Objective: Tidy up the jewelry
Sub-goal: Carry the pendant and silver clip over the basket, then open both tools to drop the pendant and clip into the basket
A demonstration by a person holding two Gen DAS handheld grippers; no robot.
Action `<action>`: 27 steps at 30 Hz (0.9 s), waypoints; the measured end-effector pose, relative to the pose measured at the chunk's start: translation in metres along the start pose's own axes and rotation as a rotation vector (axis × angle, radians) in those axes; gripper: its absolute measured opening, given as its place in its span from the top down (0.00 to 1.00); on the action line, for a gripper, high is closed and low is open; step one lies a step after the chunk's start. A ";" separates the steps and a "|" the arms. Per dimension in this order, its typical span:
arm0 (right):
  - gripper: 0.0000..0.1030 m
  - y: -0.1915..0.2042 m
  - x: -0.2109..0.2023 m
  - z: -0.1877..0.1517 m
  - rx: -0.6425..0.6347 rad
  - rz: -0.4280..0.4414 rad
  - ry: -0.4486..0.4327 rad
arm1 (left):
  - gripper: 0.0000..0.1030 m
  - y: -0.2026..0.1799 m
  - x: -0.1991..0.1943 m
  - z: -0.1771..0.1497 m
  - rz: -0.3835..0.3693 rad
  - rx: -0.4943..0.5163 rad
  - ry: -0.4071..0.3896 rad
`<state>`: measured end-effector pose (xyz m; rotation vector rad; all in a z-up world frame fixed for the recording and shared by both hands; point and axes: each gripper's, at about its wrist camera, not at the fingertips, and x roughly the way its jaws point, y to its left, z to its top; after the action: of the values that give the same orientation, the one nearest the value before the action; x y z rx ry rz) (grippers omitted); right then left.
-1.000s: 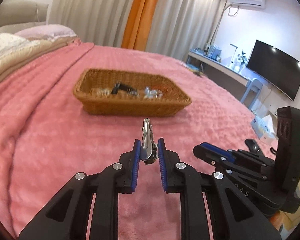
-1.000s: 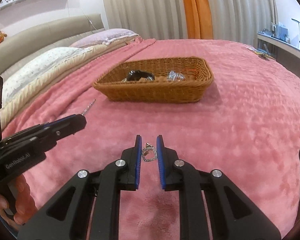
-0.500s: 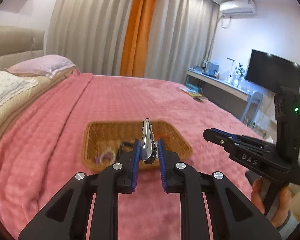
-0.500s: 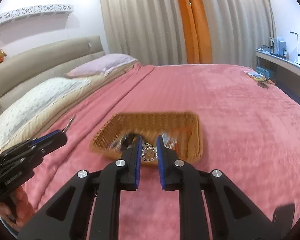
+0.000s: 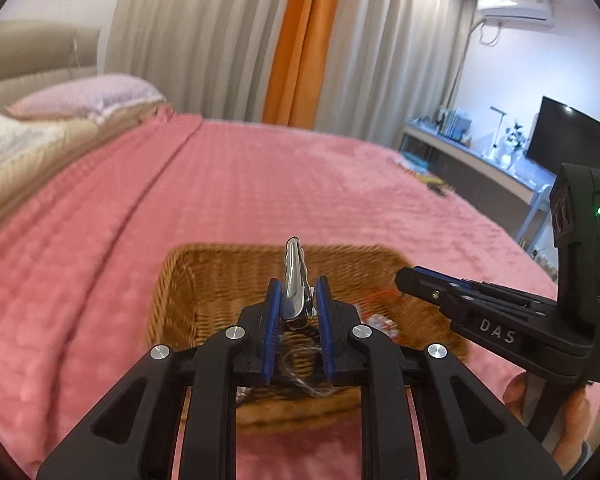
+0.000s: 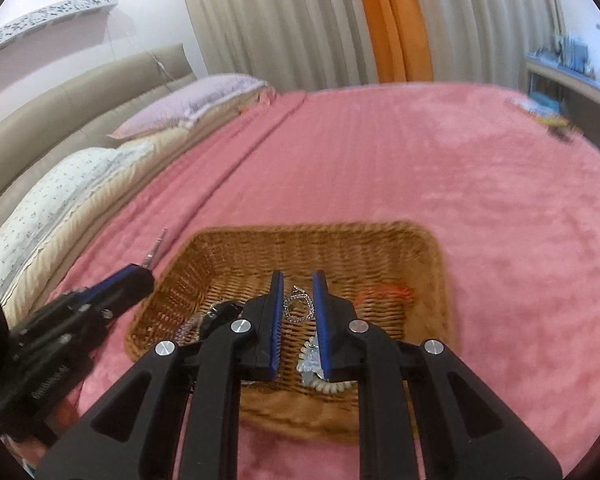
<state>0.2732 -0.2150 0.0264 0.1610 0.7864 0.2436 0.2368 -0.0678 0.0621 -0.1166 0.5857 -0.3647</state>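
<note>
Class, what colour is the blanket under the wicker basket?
Pink; the blanket around the basket shows best in the right wrist view.

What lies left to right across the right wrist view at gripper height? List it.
left gripper holding a hair clip → wicker basket's left wall → right gripper holding a chain pendant → orange tassel

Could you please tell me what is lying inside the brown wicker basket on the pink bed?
Inside the brown wicker basket lie a black hair accessory, an orange tassel, a white bead bracelet and a silvery trinket. The gripper fingers cover the near part.
</note>
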 end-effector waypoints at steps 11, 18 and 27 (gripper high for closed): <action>0.87 -0.001 0.050 -0.008 -0.004 -0.006 0.115 | 0.84 0.033 0.042 -0.018 0.017 -0.039 0.077; 0.43 -0.003 0.028 -0.007 -0.007 0.001 0.048 | 0.55 0.034 0.027 -0.019 0.009 -0.045 0.023; 0.43 0.006 -0.042 -0.017 0.000 0.016 -0.063 | 0.37 0.029 -0.040 -0.020 -0.011 -0.082 -0.089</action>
<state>0.2316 -0.2196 0.0449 0.1741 0.7224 0.2522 0.2033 -0.0256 0.0603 -0.2138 0.5122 -0.3445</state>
